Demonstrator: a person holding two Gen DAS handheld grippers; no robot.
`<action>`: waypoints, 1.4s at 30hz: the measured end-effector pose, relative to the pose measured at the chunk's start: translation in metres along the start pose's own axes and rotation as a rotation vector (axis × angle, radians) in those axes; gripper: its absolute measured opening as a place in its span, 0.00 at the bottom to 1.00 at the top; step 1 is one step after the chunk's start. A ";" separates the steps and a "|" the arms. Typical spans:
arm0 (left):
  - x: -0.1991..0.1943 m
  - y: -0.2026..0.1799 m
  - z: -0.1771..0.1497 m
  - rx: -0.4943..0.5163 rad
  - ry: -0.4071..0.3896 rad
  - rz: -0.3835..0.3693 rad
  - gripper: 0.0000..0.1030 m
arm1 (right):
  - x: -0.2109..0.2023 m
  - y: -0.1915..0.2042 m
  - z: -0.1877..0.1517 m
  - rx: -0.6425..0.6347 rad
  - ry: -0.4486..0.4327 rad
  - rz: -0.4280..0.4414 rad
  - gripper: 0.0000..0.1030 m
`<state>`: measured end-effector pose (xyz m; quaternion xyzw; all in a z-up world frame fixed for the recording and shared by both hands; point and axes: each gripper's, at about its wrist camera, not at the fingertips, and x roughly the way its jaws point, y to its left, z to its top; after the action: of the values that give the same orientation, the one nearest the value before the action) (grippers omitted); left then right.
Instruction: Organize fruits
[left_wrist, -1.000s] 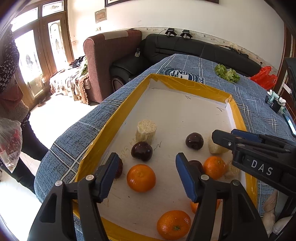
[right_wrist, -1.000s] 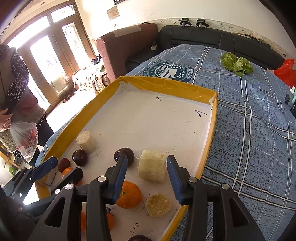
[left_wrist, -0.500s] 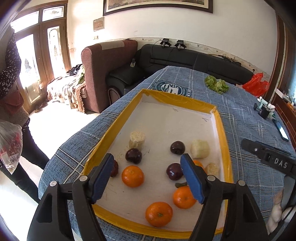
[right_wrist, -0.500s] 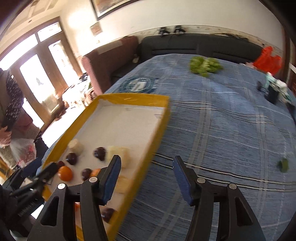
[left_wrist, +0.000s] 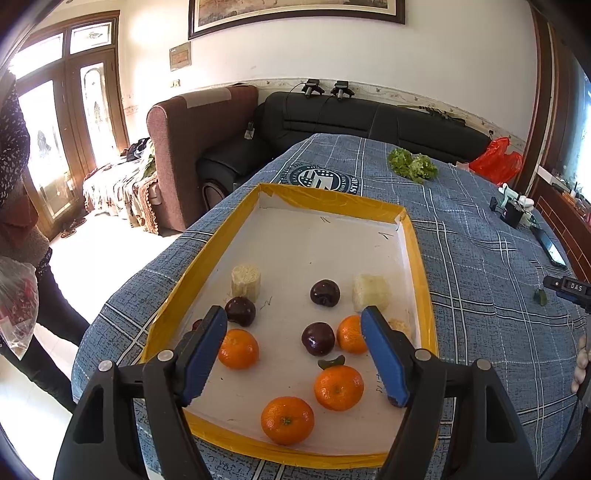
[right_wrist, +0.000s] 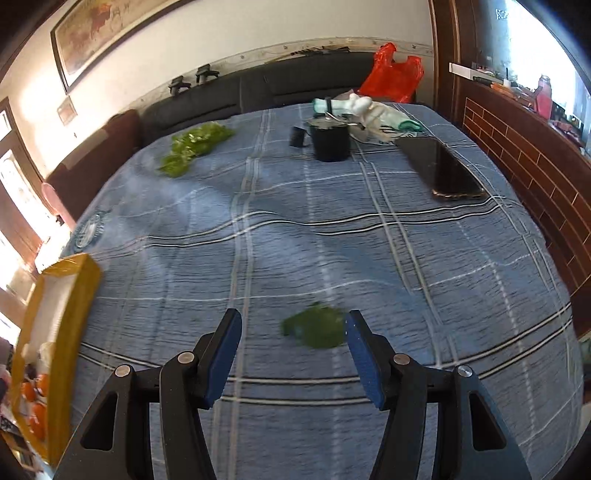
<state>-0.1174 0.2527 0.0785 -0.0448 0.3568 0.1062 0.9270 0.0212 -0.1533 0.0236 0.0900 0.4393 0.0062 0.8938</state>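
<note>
A yellow-rimmed white tray (left_wrist: 415, 243) on the blue plaid tablecloth holds several oranges (left_wrist: 238, 348), dark plums (left_wrist: 324, 292) and pale corn-cob pieces (left_wrist: 246, 280). My left gripper (left_wrist: 301, 354) is open and empty, held above the tray's near end. My right gripper (right_wrist: 291, 354) is open and empty, low over the cloth right of the tray (right_wrist: 79, 280). A small green leafy piece (right_wrist: 314, 328) lies on the cloth between its fingertips, blurred. The right gripper's tip also shows in the left wrist view (left_wrist: 565, 286).
A bunch of lettuce (left_wrist: 412, 164) (right_wrist: 194, 147) lies at the far end of the table. A black cup (right_wrist: 330, 142), a phone (right_wrist: 439, 168), white cloth and a red bag (right_wrist: 393, 74) sit at the far right. A person stands at the left (left_wrist: 18, 229).
My left gripper has pulled back and up from the tray. My right gripper has swung right, off the tray, out over the cloth to the green piece.
</note>
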 end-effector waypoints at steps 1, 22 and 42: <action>0.000 -0.001 0.000 0.004 0.001 0.000 0.72 | 0.004 0.001 -0.001 -0.010 0.008 -0.002 0.61; 0.012 0.013 0.022 -0.063 0.003 -0.102 0.72 | 0.014 0.076 0.081 -0.107 -0.025 0.124 0.15; 0.043 0.033 0.030 -0.092 0.020 -0.080 0.73 | 0.064 0.178 0.153 -0.252 -0.097 0.063 0.61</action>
<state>-0.0741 0.2965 0.0719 -0.1028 0.3586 0.0848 0.9239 0.1931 0.0040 0.0946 -0.0089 0.3882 0.0847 0.9176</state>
